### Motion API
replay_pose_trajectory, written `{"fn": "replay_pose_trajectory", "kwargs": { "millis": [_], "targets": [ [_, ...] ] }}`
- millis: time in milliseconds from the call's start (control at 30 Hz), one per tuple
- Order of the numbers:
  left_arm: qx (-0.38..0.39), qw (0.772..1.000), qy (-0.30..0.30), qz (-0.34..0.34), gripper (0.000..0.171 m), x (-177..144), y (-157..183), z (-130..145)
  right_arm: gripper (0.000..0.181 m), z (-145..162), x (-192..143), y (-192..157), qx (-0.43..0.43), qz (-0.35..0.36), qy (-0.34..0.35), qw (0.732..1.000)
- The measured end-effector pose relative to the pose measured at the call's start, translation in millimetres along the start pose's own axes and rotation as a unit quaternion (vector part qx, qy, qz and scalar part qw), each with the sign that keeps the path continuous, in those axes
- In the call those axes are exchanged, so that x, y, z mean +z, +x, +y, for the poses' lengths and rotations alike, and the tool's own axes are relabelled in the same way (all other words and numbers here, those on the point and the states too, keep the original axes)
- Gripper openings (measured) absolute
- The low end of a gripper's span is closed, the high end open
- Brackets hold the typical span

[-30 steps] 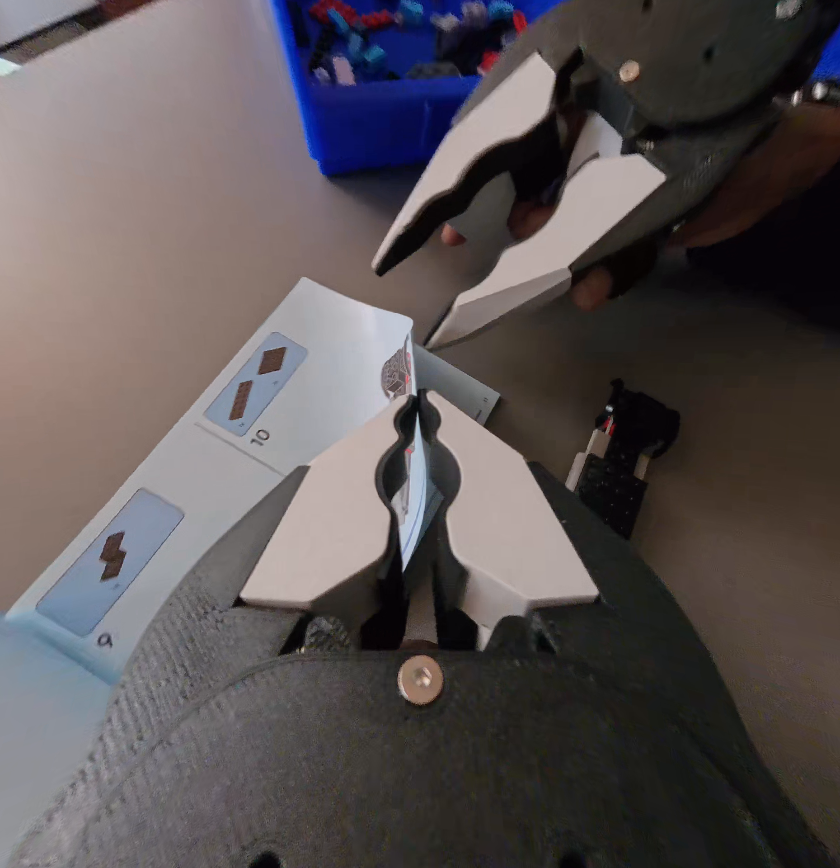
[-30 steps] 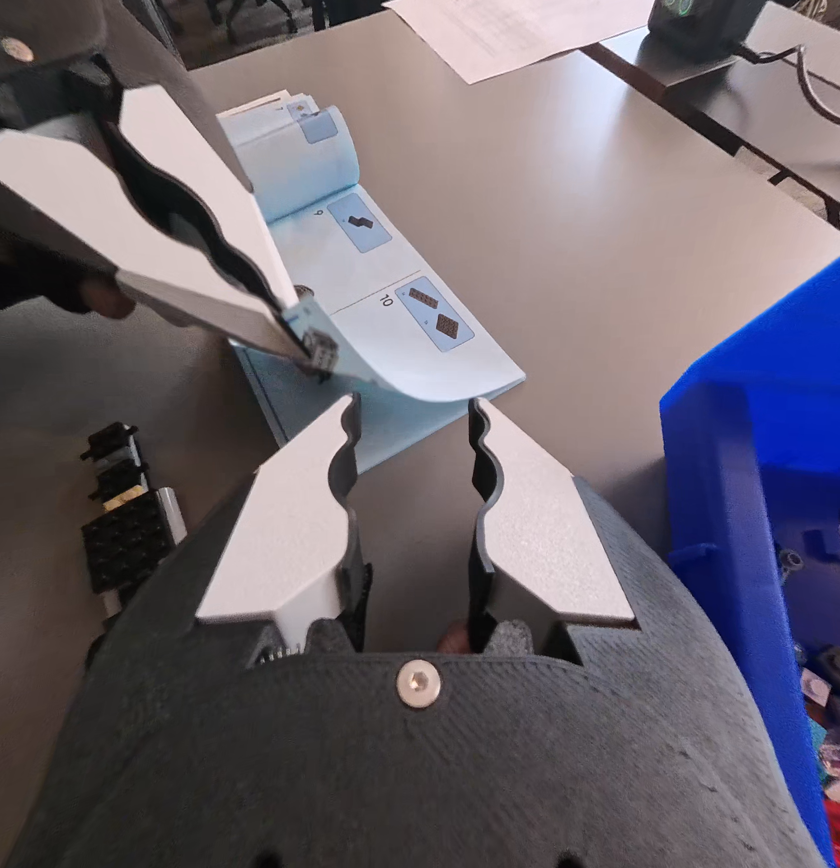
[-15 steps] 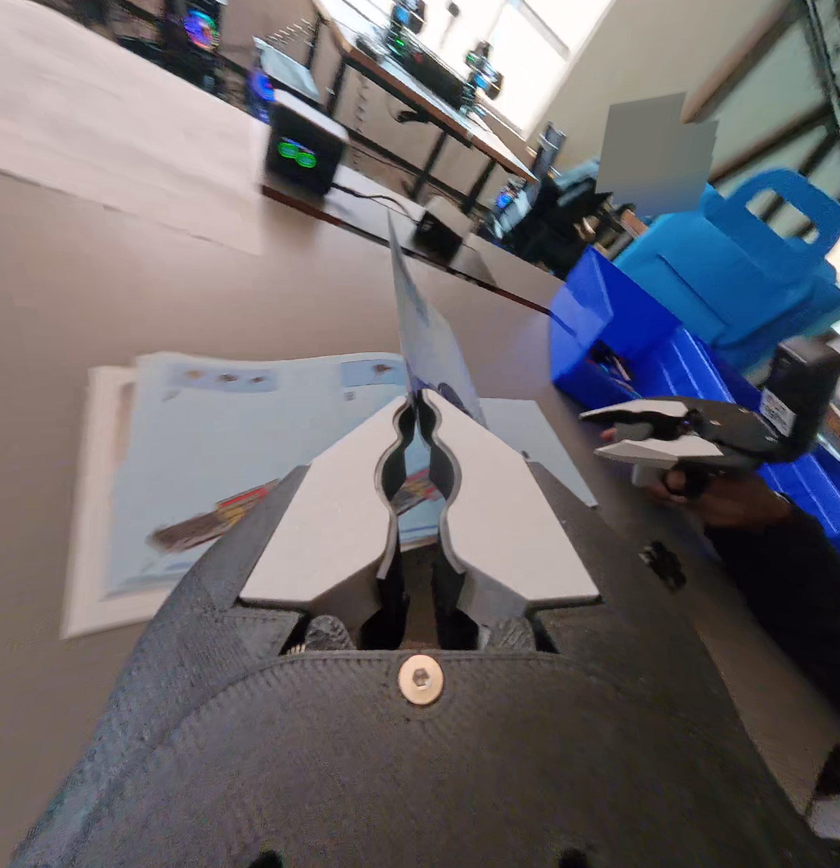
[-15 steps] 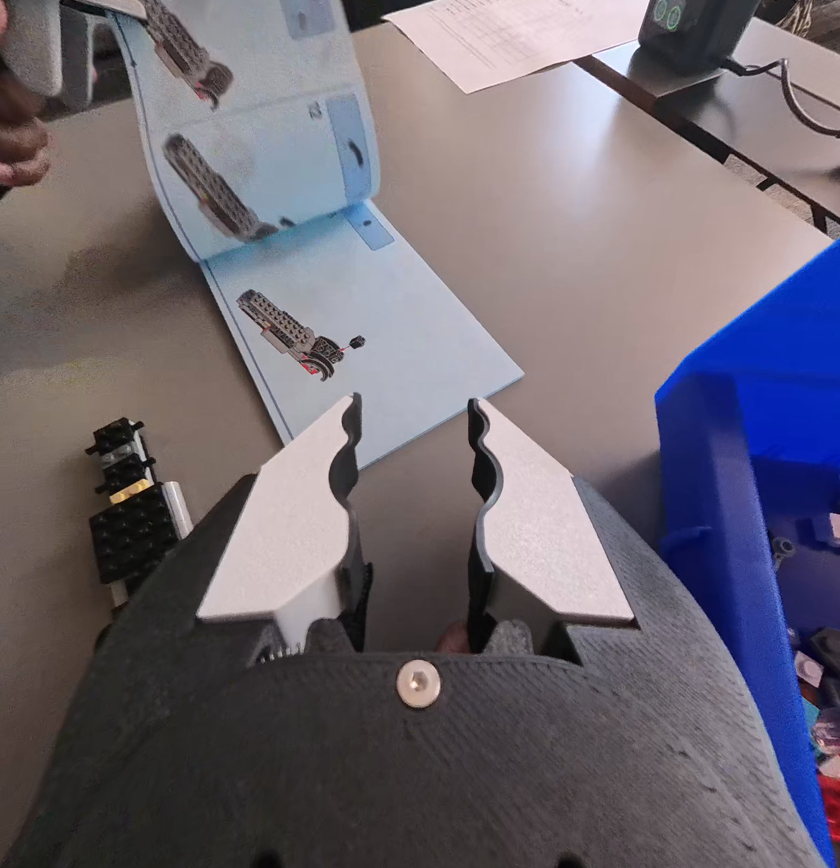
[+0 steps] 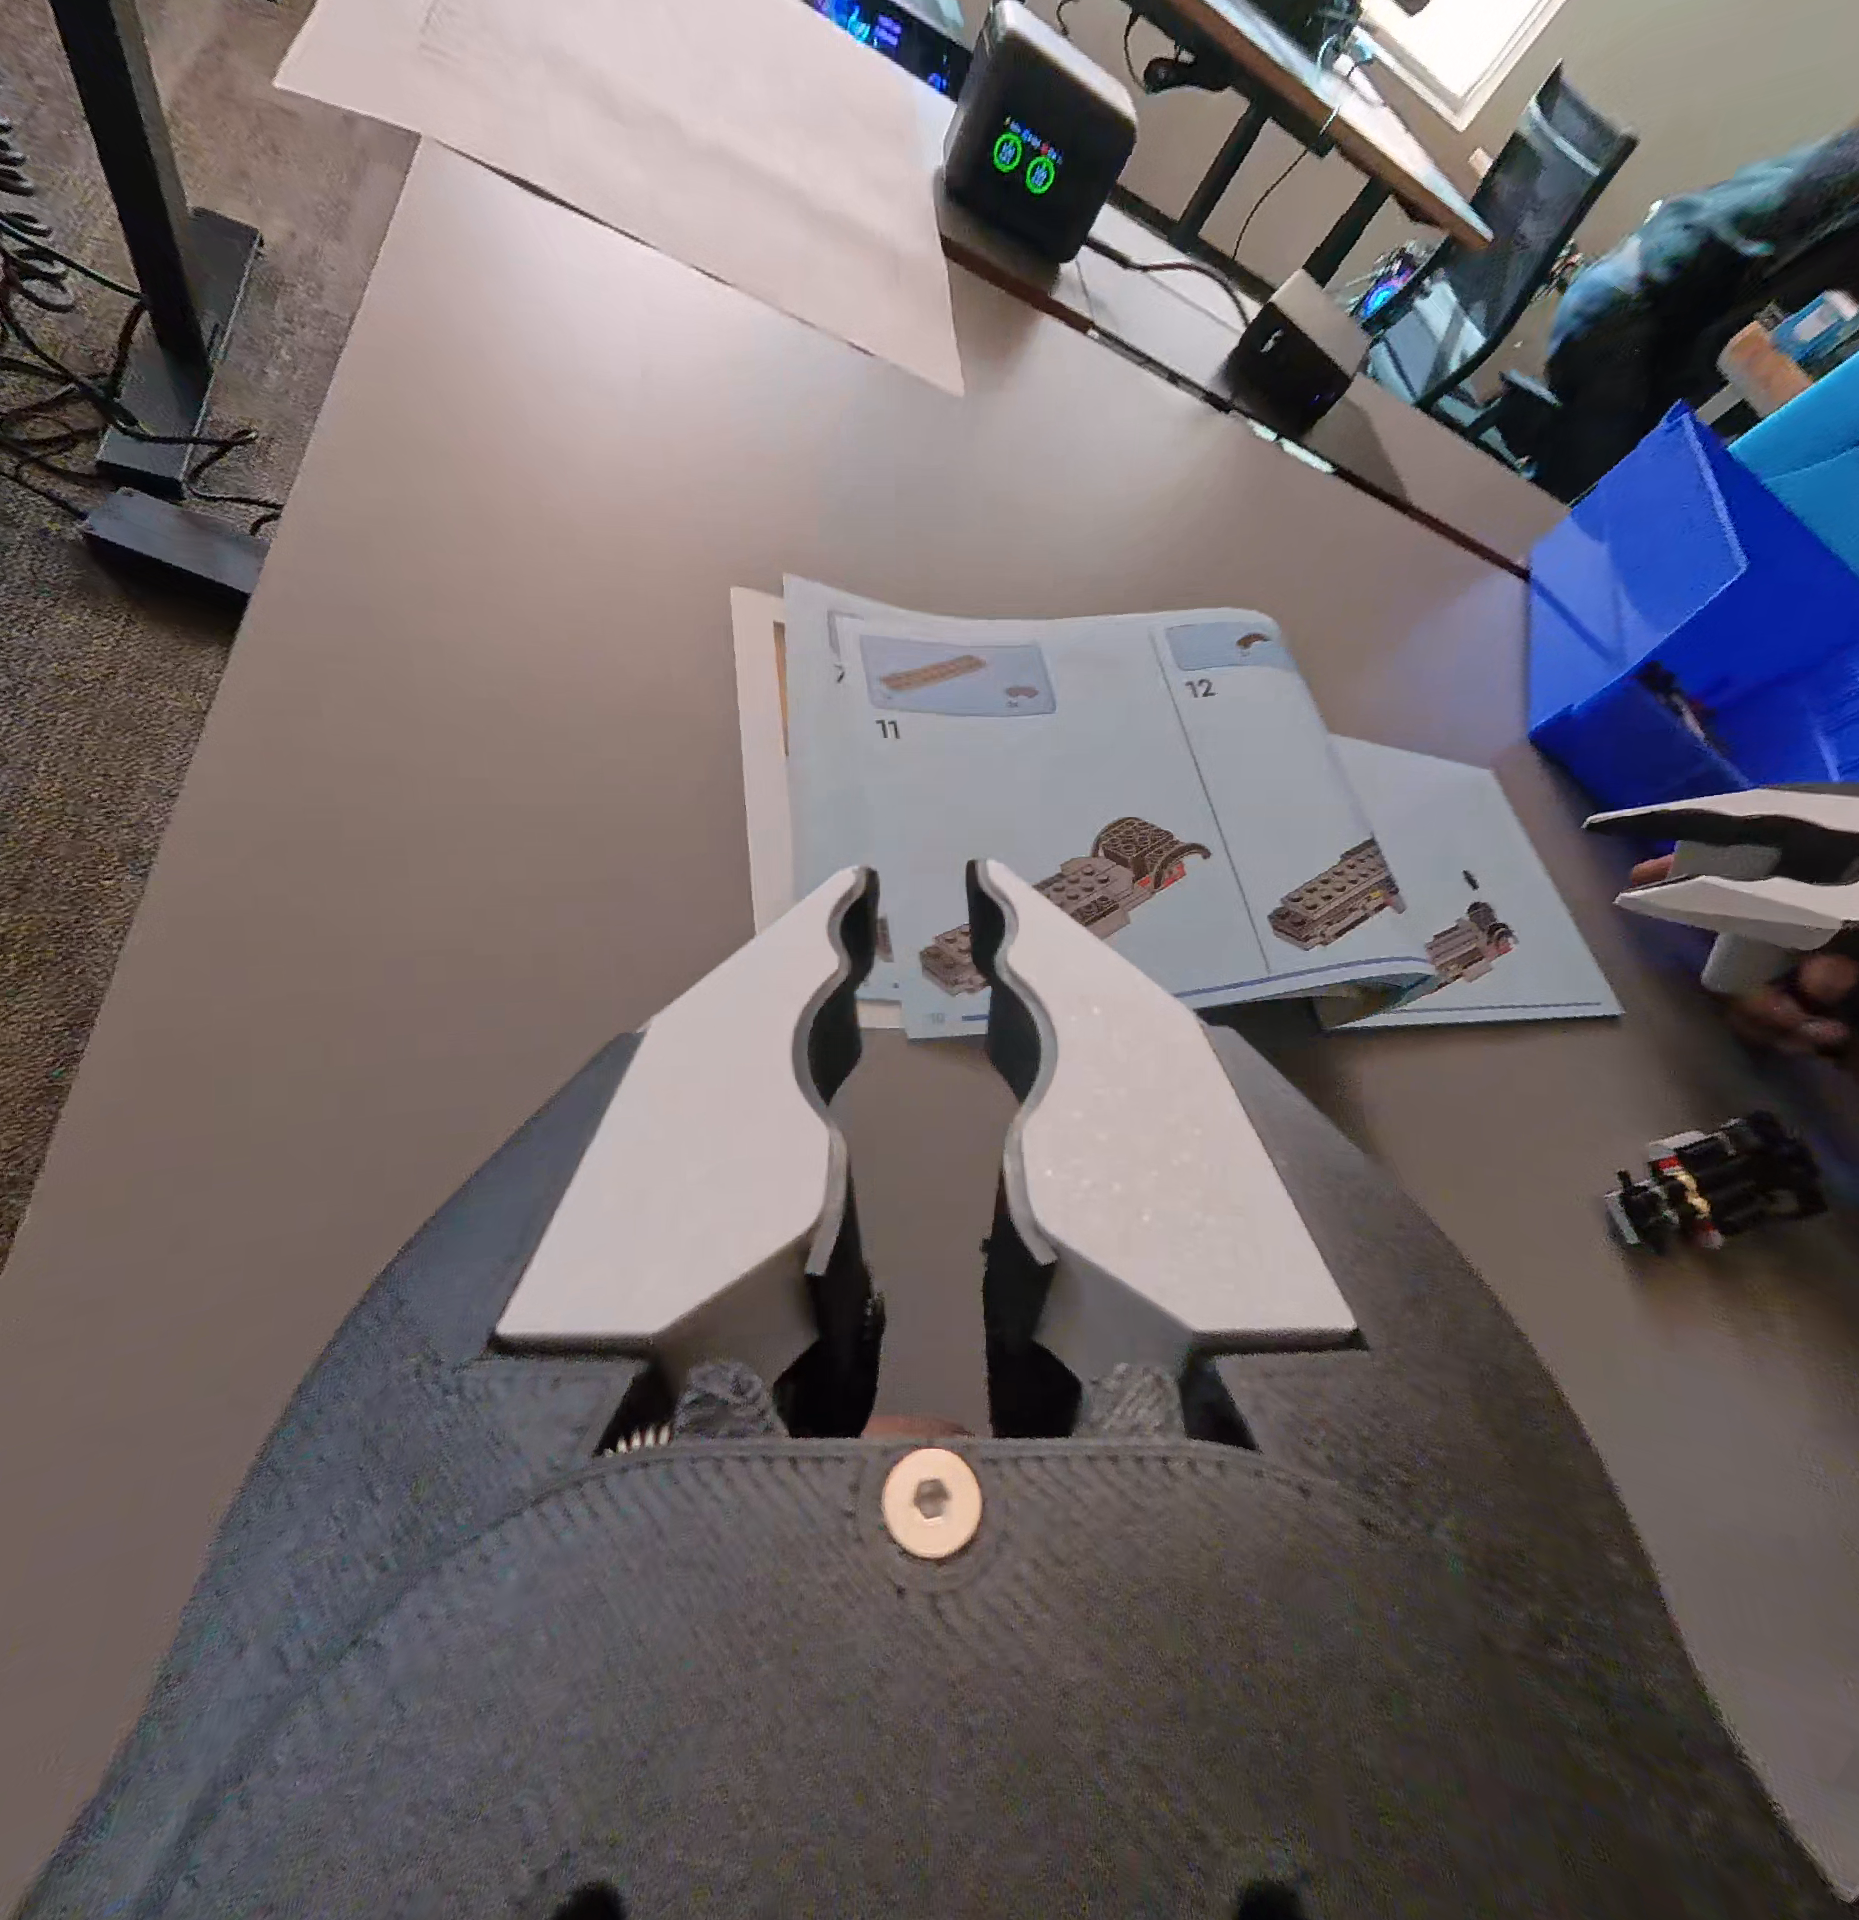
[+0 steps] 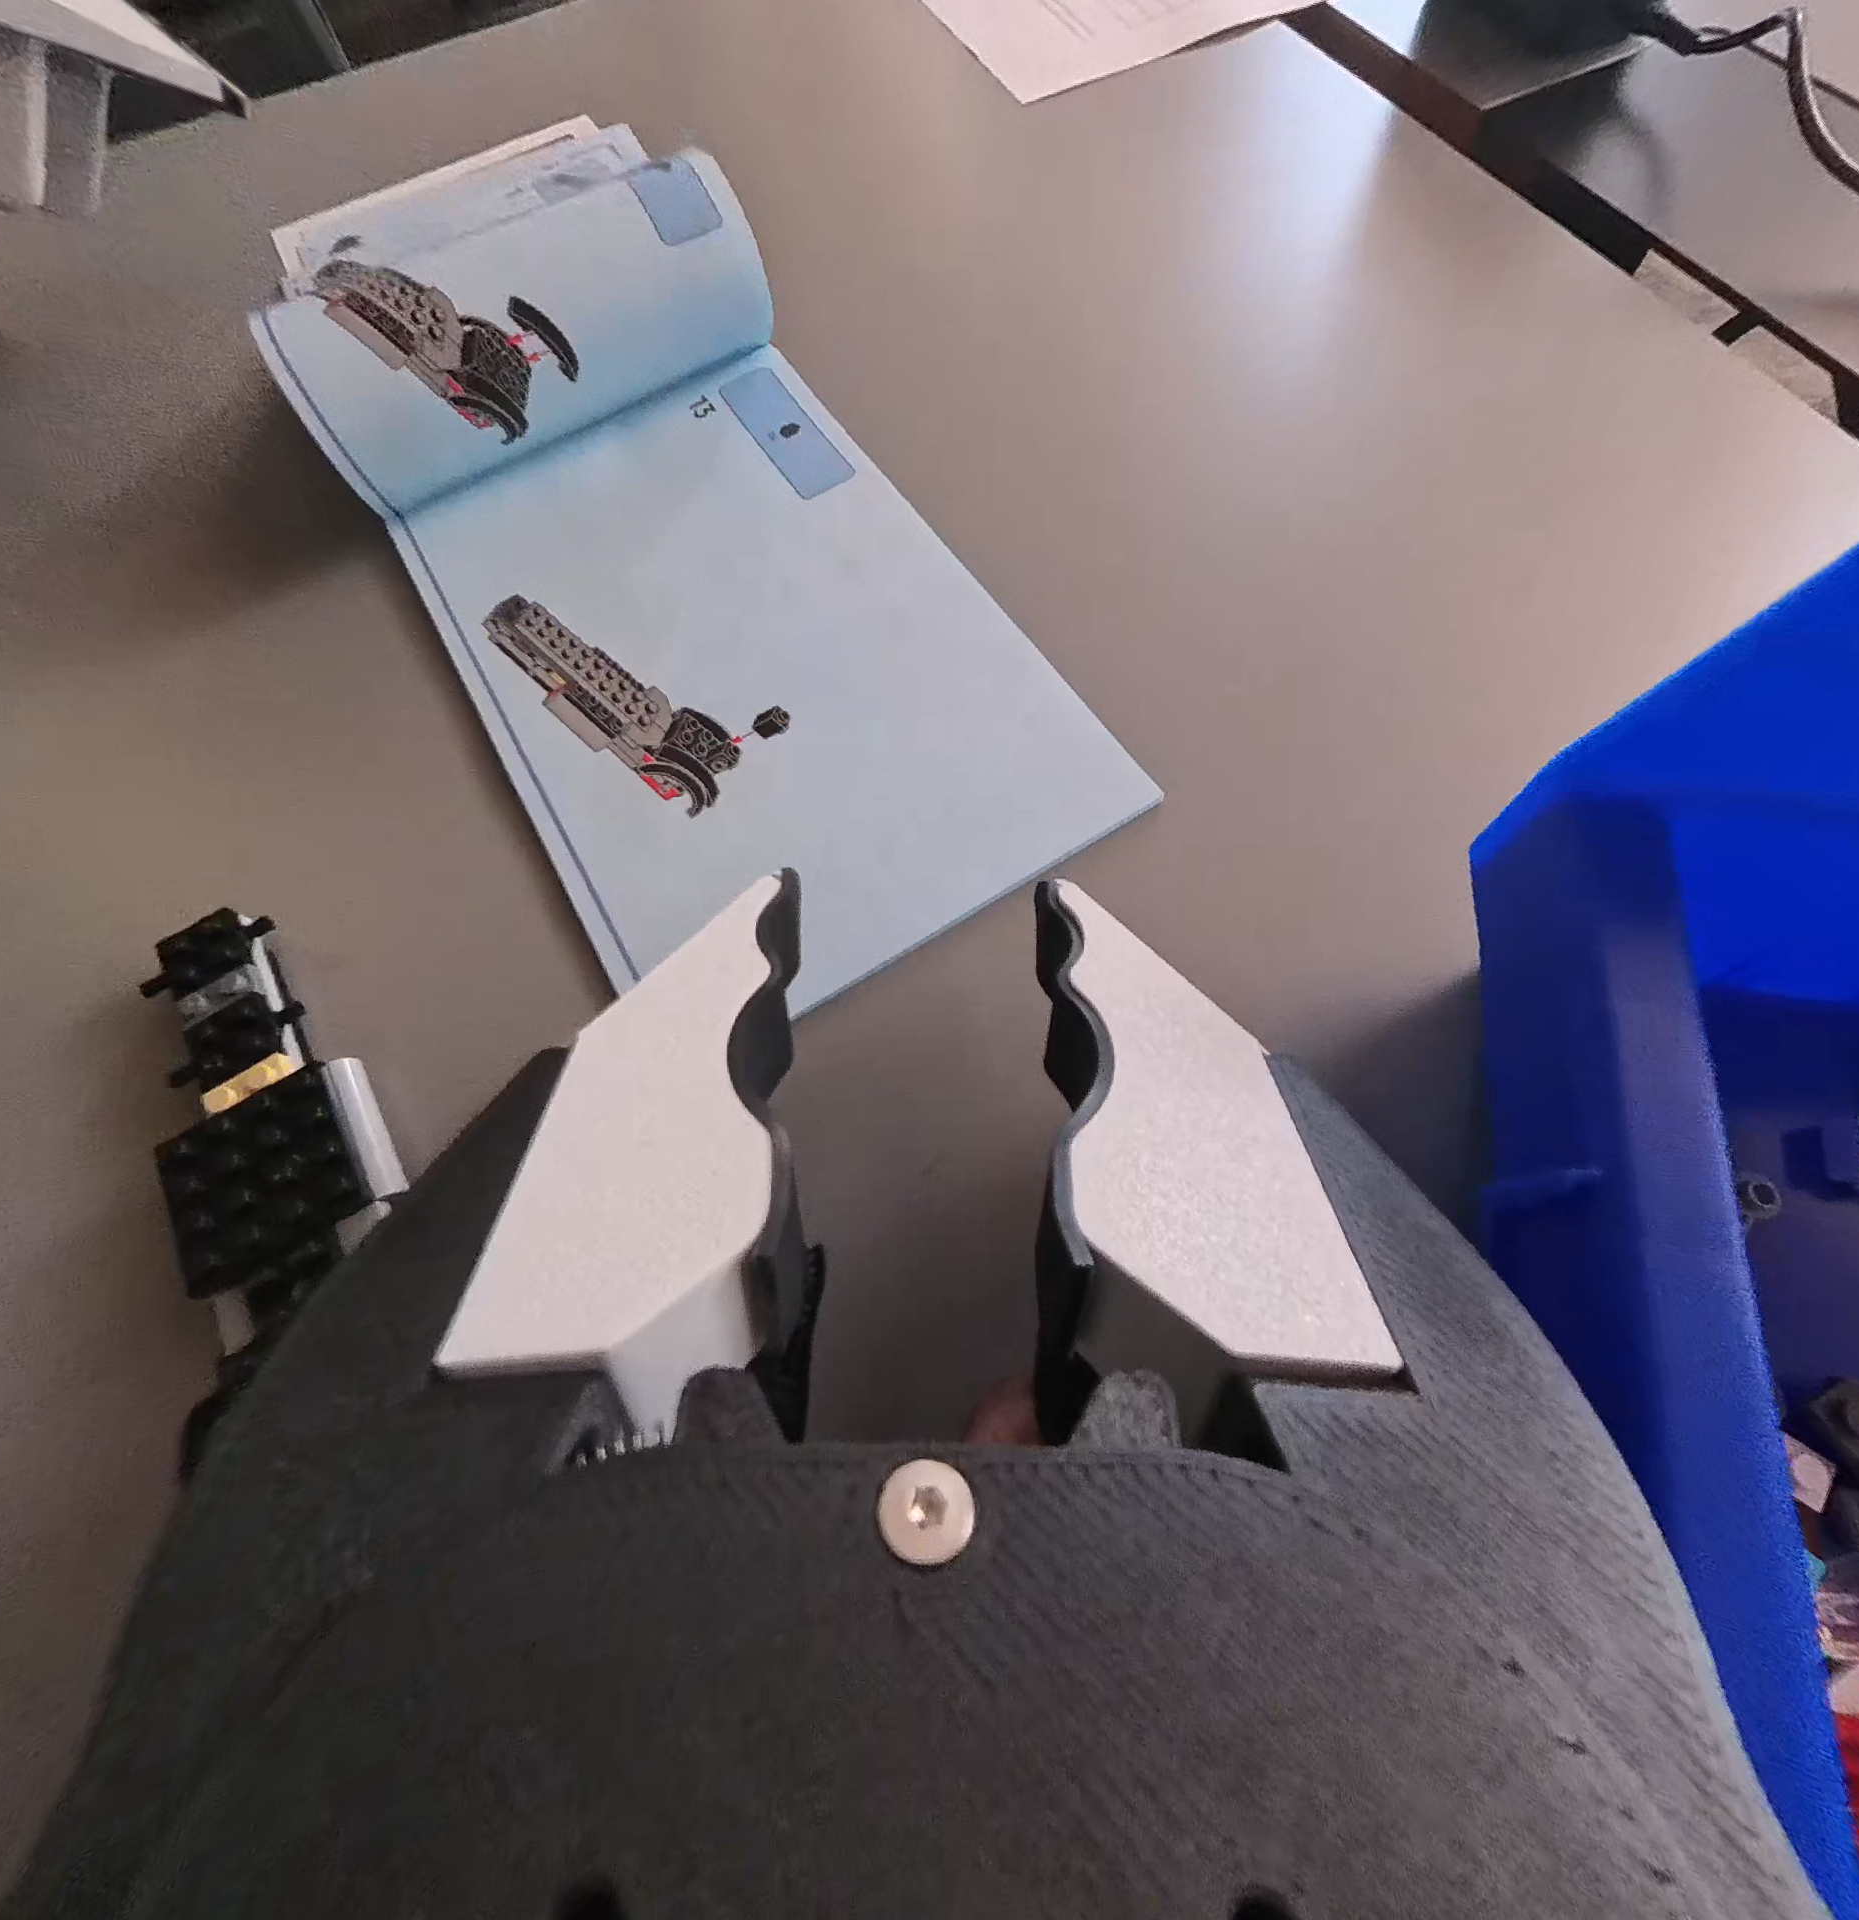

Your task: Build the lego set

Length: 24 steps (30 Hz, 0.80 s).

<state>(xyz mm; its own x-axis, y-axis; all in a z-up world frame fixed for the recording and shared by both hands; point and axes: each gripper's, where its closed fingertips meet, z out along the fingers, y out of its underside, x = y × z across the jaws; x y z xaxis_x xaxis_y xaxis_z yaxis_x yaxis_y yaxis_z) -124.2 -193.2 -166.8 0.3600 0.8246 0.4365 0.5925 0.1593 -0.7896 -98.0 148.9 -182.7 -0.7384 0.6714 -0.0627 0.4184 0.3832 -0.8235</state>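
A light blue instruction booklet (image 5: pixel 1091 821) lies open on the grey table, also in the right wrist view (image 6: pixel 738 665). My left gripper (image 5: pixel 920 883) is open and empty, just in front of the booklet's near edge. My right gripper (image 6: pixel 914 883) is open and empty, above the table by the booklet's corner; it also shows at the right edge of the left wrist view (image 5: pixel 1735 862). A small black lego build (image 6: pixel 260 1132) with a white and a yellow part lies left of my right gripper, and shows in the left wrist view (image 5: pixel 1714 1179).
A blue bin (image 6: pixel 1683 1039) with several loose bricks stands at the right, also in the left wrist view (image 5: pixel 1694 644). A white sheet (image 5: pixel 655 156) and a black cube device (image 5: pixel 1039 145) lie at the table's far end. The table edge and carpet floor (image 5: pixel 63 727) are to the left. The gap from one gripper's tips to the other's is roughly 35 cm. From either gripper's tips it is about 40 cm to the black cube device (image 5: pixel 1039 145).
My left gripper let go of the booklet page and opened; the page turned over and now lies flat. The left gripper drew back from the booklet. The right gripper stayed open and barely moved.
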Motion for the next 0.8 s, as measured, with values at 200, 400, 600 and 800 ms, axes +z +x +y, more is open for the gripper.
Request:
{"fn": "replay_pose_trajectory", "kwargs": {
  "millis": [200,400,600,800],
  "targets": [
    [0.063,0.993,-0.007,0.103,0.035,6.0,56.4,0.4,0.049,2.0,2.5,0.9,-0.004,0.011,-0.009,1.0],
    [0.198,0.961,-0.055,0.184,0.044,33.3,145.9,29.1,0.049,2.6,4.0,1.1,-0.002,0.01,-0.014,1.0],
    [0.23,0.958,-0.127,0.117,0.043,58.1,132.5,49.2,0.049,2.9,2.4,0.6,0.002,0.005,-0.011,1.0],
    [0.191,0.967,-0.134,0.101,0.044,51.9,113.2,51.7,0.049,3.4,2.1,-1.5,0.002,-0.004,-0.012,1.0]
  ]
}}
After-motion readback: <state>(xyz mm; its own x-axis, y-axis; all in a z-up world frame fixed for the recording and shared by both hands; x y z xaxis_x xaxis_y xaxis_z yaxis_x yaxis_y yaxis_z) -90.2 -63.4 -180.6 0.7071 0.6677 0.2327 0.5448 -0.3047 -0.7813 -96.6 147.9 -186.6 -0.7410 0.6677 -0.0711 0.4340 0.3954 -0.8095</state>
